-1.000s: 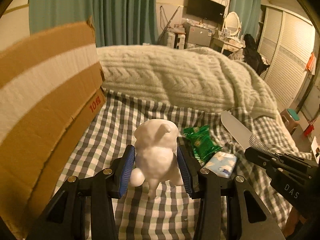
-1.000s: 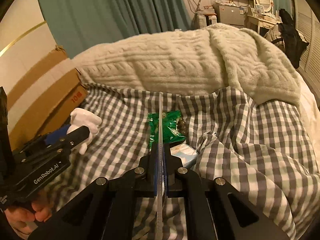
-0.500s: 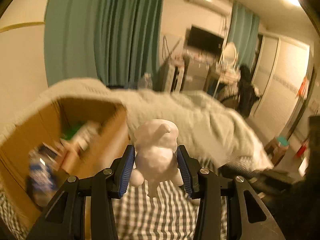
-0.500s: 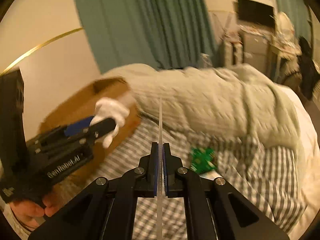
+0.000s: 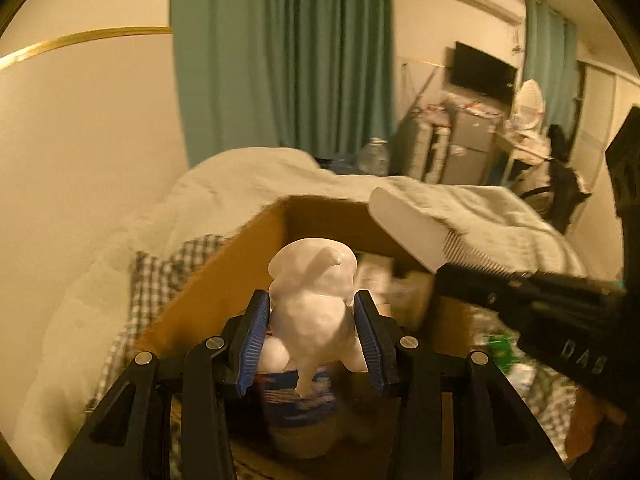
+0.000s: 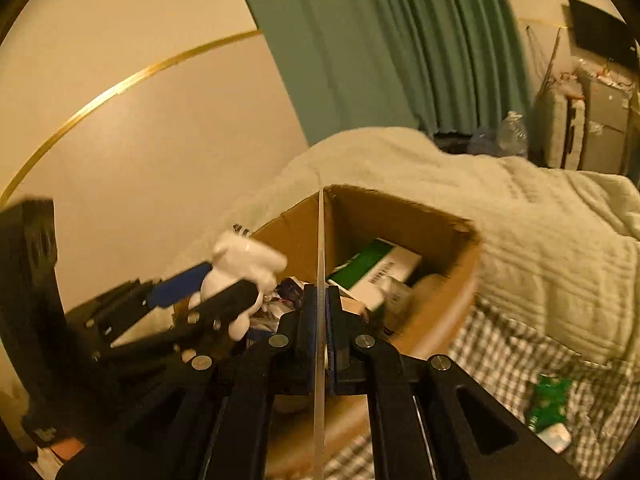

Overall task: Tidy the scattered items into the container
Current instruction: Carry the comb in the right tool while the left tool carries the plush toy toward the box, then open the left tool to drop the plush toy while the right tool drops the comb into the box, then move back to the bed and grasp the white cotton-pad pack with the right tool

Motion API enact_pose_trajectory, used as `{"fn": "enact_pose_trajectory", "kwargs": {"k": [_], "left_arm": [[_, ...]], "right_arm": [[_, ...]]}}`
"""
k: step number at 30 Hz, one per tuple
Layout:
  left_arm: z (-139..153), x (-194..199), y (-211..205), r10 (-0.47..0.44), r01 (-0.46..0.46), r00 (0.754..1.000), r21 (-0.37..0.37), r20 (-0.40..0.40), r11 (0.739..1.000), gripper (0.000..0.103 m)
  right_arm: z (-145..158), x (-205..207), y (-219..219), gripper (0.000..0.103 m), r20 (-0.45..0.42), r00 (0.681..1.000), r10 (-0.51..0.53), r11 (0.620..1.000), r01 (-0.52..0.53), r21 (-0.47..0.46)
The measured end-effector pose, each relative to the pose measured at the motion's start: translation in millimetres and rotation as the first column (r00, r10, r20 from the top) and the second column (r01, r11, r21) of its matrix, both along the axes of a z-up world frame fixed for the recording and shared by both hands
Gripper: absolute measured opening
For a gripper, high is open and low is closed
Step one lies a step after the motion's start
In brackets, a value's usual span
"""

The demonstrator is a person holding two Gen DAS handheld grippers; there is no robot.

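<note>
My left gripper (image 5: 314, 336) is shut on a white toy figure (image 5: 312, 304) and holds it above the open cardboard box (image 5: 224, 280). The figure also shows in the right wrist view (image 6: 240, 268), over the box's left side (image 6: 440, 224). My right gripper (image 6: 321, 312) is shut on a white comb (image 6: 320, 248), seen edge-on. In the left wrist view the comb (image 5: 408, 228) hangs over the box's right rim. The box holds several items, among them a green and white carton (image 6: 376, 268).
A green snack packet (image 6: 548, 404) and a white tissue pack (image 6: 556, 436) lie on the checked sheet (image 6: 500, 356) right of the box. A cream knit blanket (image 6: 520, 216) is heaped behind the box. A wall (image 5: 100, 140) stands on the left.
Both grippers have risen and swung left from over the checked sheet to above the open box, carrying the toy figure and the comb. The box interior has come into view.
</note>
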State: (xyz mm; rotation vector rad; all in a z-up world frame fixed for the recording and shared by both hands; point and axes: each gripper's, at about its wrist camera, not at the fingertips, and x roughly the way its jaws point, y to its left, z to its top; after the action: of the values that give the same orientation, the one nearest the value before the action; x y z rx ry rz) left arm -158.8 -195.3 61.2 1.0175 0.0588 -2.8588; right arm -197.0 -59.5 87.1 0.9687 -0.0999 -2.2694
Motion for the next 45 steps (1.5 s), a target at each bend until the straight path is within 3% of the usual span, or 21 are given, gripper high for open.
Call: {"fn": "enact_pose_trajectory", "kwargs": {"k": [3, 4, 5, 7, 8, 9, 12, 16, 21, 25, 27, 32, 38, 45], "left_arm": [[-13, -3, -4, 0.006, -0.006, 1.0, -0.017, 0.006, 1.0, 0.049], [-16, -6, -5, 0.015, -0.015, 1.0, -0.01, 0.004, 1.0, 0.06], [-17, -5, -5, 0.026, -0.026, 1.0, -0.014, -0.001, 1.0, 0.078], [-17, 0, -2, 0.064, -0.065, 0.997, -0.03, -0.04, 0.997, 0.092], [-14, 3, 1, 0.066, -0.068, 0.996, -0.034, -0.056, 0.997, 0.092], [-13, 7, 3, 0.063, -0.066, 0.996, -0.04, -0.067, 0.997, 0.092], [-4, 14, 13, 0.05, -0.056, 0.995, -0.064, -0.081, 0.996, 0.095], [6, 26, 34, 0.02, -0.024, 0.994, -0.031, -0.109, 0.999, 0.101], [16, 39, 72, -0.046, 0.05, 0.993, 0.032, -0.112, 0.998, 0.102], [13, 45, 116, -0.131, 0.134, 0.986, 0.026, -0.1, 0.991, 0.103], [9, 46, 135, -0.172, 0.174, 0.98, 0.015, -0.099, 0.985, 0.103], [-17, 41, 176, -0.223, 0.223, 0.974, 0.009, -0.046, 0.975, 0.103], [-67, 17, 204, -0.229, 0.23, 0.972, -0.021, 0.058, 0.973, 0.103], [-137, 1, 211, -0.202, 0.2, 0.966, 0.032, 0.163, 0.979, 0.103]], "right_arm": [[-14, -8, -10, 0.004, -0.008, 1.0, 0.016, 1.0, -0.016, 0.012], [-18, -9, -10, 0.004, -0.006, 1.0, 0.017, 1.0, -0.017, 0.014], [-21, -10, -8, 0.009, -0.007, 1.0, 0.015, 1.0, -0.015, 0.011], [-20, -7, -1, 0.032, -0.034, 0.999, 0.002, 1.0, -0.002, 0.008], [-18, -4, 1, 0.047, -0.052, 0.999, -0.009, 1.0, 0.01, 0.011], [-15, 0, 6, 0.05, -0.079, 0.997, -0.025, 1.0, 0.027, 0.016], [-4, 13, 25, 0.05, -0.17, 0.983, -0.071, 0.994, 0.083, 0.068], [6, 37, 56, 0.053, -0.257, 0.959, -0.123, 0.976, 0.163, 0.141], [15, 65, 100, 0.054, -0.275, 0.944, -0.185, 0.961, 0.233, 0.152], [20, 84, 134, 0.056, -0.281, 0.929, -0.239, 0.946, 0.288, 0.149], [16, 96, 155, 0.064, -0.288, 0.917, -0.275, 0.931, 0.328, 0.157], [-14, 111, 206, 0.065, -0.237, 0.908, -0.346, 0.9, 0.392, 0.19], [-66, 100, 247, 0.065, -0.127, 0.901, -0.414, 0.877, 0.432, 0.208], [-118, 82, 247, 0.065, -0.046, 0.911, -0.411, 0.876, 0.408, 0.257]]}}
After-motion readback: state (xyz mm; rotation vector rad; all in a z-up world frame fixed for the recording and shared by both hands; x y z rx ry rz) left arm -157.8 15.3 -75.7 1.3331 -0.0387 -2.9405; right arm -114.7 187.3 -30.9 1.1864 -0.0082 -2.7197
